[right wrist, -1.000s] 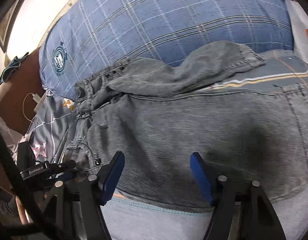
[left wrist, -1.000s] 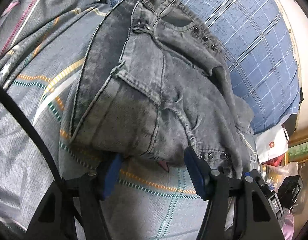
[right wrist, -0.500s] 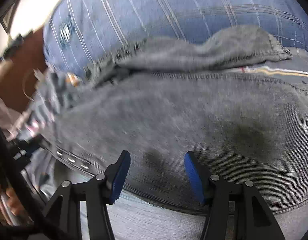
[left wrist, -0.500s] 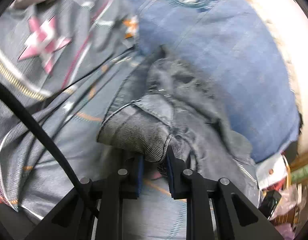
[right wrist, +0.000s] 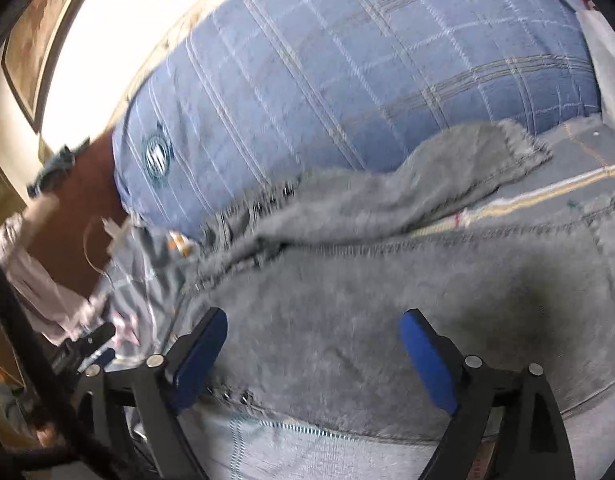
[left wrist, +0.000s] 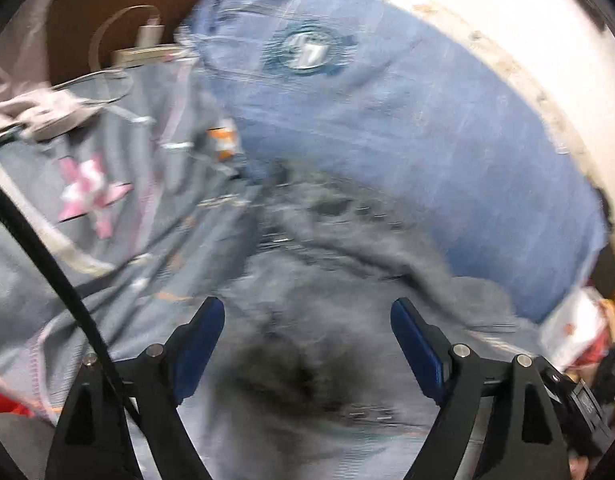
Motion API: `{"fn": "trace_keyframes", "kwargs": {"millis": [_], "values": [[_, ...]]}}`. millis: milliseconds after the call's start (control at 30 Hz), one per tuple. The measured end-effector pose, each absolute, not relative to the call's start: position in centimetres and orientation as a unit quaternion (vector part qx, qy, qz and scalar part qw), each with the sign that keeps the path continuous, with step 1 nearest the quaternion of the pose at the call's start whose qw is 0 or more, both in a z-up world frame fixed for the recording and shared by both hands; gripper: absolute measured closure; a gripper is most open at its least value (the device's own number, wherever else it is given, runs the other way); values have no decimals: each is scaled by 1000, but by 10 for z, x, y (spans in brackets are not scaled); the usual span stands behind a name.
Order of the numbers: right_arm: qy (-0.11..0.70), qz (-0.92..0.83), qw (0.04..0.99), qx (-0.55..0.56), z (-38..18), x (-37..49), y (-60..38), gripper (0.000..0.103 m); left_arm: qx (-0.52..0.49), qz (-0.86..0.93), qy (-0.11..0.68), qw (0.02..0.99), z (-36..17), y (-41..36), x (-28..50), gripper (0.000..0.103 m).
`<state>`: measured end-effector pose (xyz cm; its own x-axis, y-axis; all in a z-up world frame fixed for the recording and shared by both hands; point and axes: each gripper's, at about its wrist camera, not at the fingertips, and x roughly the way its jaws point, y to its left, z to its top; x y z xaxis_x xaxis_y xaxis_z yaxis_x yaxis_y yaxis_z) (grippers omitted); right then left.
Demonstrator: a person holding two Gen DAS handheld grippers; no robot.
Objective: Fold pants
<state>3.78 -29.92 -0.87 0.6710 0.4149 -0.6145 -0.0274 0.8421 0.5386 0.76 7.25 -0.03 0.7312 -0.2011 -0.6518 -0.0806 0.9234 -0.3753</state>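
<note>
Grey denim pants (right wrist: 387, 288) lie folded on the bedsheet, a loose leg end (right wrist: 487, 152) resting against the blue pillow. The left wrist view shows the same pants (left wrist: 307, 320), blurred, below the pillow. My left gripper (left wrist: 307, 320) hovers above the denim with its jaws opening wide; nothing is pinched between the blue pads (left wrist: 199, 344). My right gripper (right wrist: 311, 340) hangs over the flat folded part, jaws also opening, with its pads (right wrist: 427, 364) clear of the cloth.
A blue plaid pillow (right wrist: 367, 80) with a round emblem fills the back. The grey patterned bedsheet (left wrist: 107, 208) spreads left, with a charger and cable (left wrist: 143, 40) by the brown headboard. A white bag (left wrist: 567, 328) sits far right. The other gripper's tip (right wrist: 87, 344) shows at left.
The left gripper pinched a fold of denim half a second ago, then let it go and rose with jaws spread. The right gripper widened its jaws and lifted slightly.
</note>
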Motion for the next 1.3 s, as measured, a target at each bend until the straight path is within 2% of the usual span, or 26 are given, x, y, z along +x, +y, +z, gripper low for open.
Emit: {"fn": "trace_keyframes", "kwargs": {"millis": [133,267,467,533,600,633,667,767,800,967,1067,1200,1300], "values": [[387,116,875,266,15,65,-336,12,-182,-112,408,888,12,29,48,18],[394,46,883,251,19,107,-382,12,-191,-170,441,860,-4,-16,92,18],[471,-29,839,270,-17,214,-443,12,-192,-184,451,852,-52,-41,103,18],[511,-53,813,274,-49,262,-455,13,-197,-183,471,840,-62,-39,107,18],[540,-77,791,275,-78,294,-457,22,-204,-171,473,840,-66,-34,109,18],[552,-87,781,279,-90,303,-457,31,-207,-166,472,841,-65,-31,110,18],[563,-98,771,280,-100,310,-456,50,-208,-165,472,841,-65,-31,110,18],[551,-146,784,247,-100,306,-446,90,-207,-165,470,842,-62,-31,108,18],[535,-149,796,241,-91,298,-443,92,-206,-167,468,843,-61,-31,106,18],[462,-103,853,219,-20,223,-417,93,-214,-184,457,844,-54,-30,97,18],[443,-68,863,235,-2,163,-396,93,-218,-201,448,844,-47,-32,93,18],[452,-63,843,285,-32,90,-381,93,-209,-212,439,848,-40,-37,85,18],[475,-38,816,327,-61,76,-384,90,-206,-222,437,847,-37,-41,80,18]]}}
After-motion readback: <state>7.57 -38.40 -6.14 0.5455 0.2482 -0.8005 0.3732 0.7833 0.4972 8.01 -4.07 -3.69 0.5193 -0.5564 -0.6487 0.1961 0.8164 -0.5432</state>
